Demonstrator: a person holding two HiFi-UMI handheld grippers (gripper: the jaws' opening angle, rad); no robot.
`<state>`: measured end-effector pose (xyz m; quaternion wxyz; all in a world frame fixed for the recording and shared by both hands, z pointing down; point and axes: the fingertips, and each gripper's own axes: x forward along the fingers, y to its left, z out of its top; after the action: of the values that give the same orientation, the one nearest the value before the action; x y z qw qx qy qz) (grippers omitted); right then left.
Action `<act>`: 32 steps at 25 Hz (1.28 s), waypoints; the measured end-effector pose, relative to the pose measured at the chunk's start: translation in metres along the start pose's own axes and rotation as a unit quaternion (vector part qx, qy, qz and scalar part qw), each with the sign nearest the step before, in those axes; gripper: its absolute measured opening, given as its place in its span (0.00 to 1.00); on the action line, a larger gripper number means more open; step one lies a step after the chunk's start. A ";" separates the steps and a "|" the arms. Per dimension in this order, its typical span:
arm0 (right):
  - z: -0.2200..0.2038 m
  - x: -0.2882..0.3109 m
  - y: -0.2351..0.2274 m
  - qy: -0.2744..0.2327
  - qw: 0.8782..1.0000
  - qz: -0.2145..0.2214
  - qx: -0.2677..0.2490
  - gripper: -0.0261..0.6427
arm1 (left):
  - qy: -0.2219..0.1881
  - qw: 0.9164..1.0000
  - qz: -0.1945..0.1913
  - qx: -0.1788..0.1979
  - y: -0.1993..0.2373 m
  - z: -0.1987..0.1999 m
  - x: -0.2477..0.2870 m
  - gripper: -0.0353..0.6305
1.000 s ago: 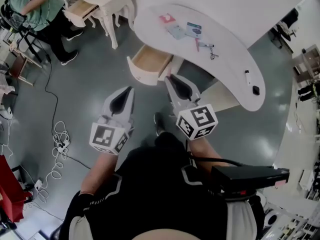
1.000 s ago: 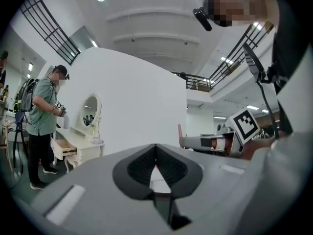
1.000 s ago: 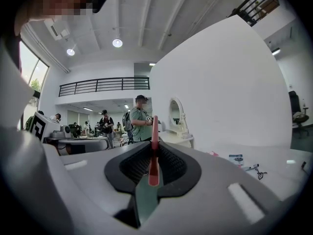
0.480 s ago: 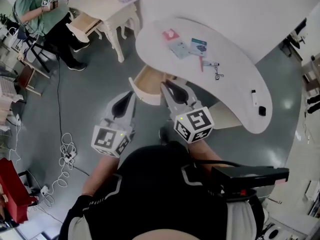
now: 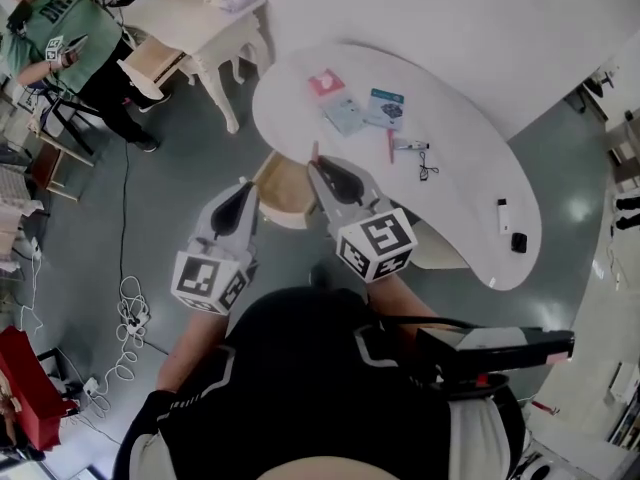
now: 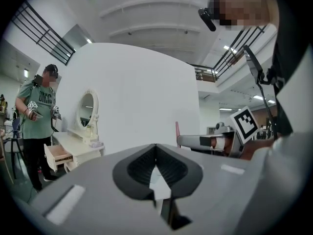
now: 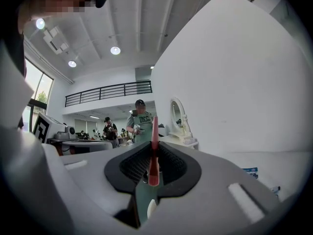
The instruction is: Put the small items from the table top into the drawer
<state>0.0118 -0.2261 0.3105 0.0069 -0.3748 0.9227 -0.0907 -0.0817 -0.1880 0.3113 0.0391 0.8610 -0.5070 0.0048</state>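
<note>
My right gripper (image 5: 313, 164) is shut on a thin red stick (image 7: 154, 151) that stands up between its jaws, just over the open wooden drawer (image 5: 272, 206) at the white curved table's (image 5: 460, 108) near edge. My left gripper (image 5: 243, 186) hangs beside it to the left, jaws shut with nothing in them (image 6: 156, 147). Small items lie on the table: a red packet (image 5: 325, 81), two blue cards (image 5: 385, 108), a red pen (image 5: 390, 146), a black clip (image 5: 427, 168), a white stick (image 5: 502, 214) and a small black piece (image 5: 516, 240).
A second cream dressing table (image 5: 190, 13) with an open drawer and a mirror stands at the top left. A person in a green shirt (image 5: 55, 23) stands next to it. Cables (image 5: 128, 303) lie on the grey floor at the left.
Both grippers have travelled together towards the table. The drawer, earlier well ahead of the tips, now lies right under the right gripper's tips.
</note>
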 end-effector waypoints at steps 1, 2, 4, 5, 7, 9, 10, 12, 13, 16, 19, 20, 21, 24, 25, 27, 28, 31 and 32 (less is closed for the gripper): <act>0.001 0.003 -0.006 -0.001 1.000 0.003 0.003 0.11 | 0.003 1.000 -0.002 0.000 -0.001 -0.001 0.007 0.05; 0.001 0.005 -0.012 0.000 1.000 0.006 0.004 0.11 | 0.007 1.000 -0.004 0.000 -0.002 -0.003 0.014 0.05; 0.001 0.010 -0.025 0.006 1.000 0.008 -0.006 0.11 | 0.017 1.000 -0.004 0.001 -0.003 -0.006 0.028 0.05; 0.001 0.013 -0.029 0.012 1.000 0.010 -0.021 0.11 | 0.022 1.000 -0.004 0.003 -0.002 -0.006 0.033 0.05; 0.001 0.022 -0.033 0.018 0.999 0.021 -0.044 0.11 | 0.025 1.000 -0.001 0.008 0.002 -0.003 0.042 0.05; -0.002 0.031 -0.035 0.022 0.998 0.036 -0.037 0.11 | 0.029 1.000 0.004 0.009 0.009 -0.003 0.049 0.05; -0.005 0.035 -0.037 0.025 0.999 0.041 -0.026 0.11 | 0.033 0.999 0.008 0.008 0.013 -0.004 0.053 0.05; -0.011 0.043 -0.042 0.030 0.999 0.042 -0.006 0.11 | 0.038 0.999 0.014 0.002 0.021 -0.007 0.061 0.05; -0.013 0.048 -0.046 0.032 0.999 0.039 0.000 0.11 | 0.039 0.999 0.013 0.000 0.024 -0.007 0.065 0.05; -0.017 0.061 -0.050 0.035 0.999 0.029 0.010 0.11 | 0.039 0.999 0.005 -0.002 0.034 -0.008 0.072 0.05; -0.019 0.080 -0.047 0.038 0.999 0.025 0.006 0.11 | 0.041 0.999 0.001 -0.006 0.054 -0.011 0.075 0.05; -0.020 0.087 -0.047 0.039 0.999 0.022 0.006 0.11 | 0.041 0.999 -0.001 -0.007 0.062 -0.012 0.075 0.05; -0.021 0.094 -0.046 0.040 0.999 0.018 0.007 0.11 | 0.040 0.999 -0.004 -0.009 0.070 -0.012 0.075 0.05; -0.021 0.114 -0.040 0.042 0.999 0.004 0.012 0.11 | 0.044 0.999 -0.017 -0.011 0.092 -0.015 0.075 0.05; -0.020 0.120 -0.038 0.041 0.999 0.000 0.011 0.11 | 0.046 0.999 -0.023 -0.010 0.099 -0.016 0.075 0.05; -0.018 0.133 -0.033 0.039 0.999 -0.007 0.007 0.11 | 0.045 0.998 -0.035 -0.009 0.112 -0.014 0.076 0.05; -0.017 0.140 -0.030 0.038 0.999 -0.011 0.006 0.11 | 0.043 0.998 -0.040 -0.009 0.120 -0.013 0.076 0.05; -0.016 0.156 -0.024 0.035 0.999 -0.028 0.005 0.11 | 0.041 0.997 -0.057 -0.013 0.139 -0.013 0.074 0.05; -0.017 0.160 -0.022 0.035 0.999 -0.034 0.004 0.11 | 0.040 0.997 -0.063 -0.013 0.144 -0.013 0.073 0.05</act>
<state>-0.0897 -0.3496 0.3400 -0.0273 -0.4022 0.9088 -0.1072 -0.1716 -0.3202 0.3372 0.0709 0.8899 -0.4495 0.0300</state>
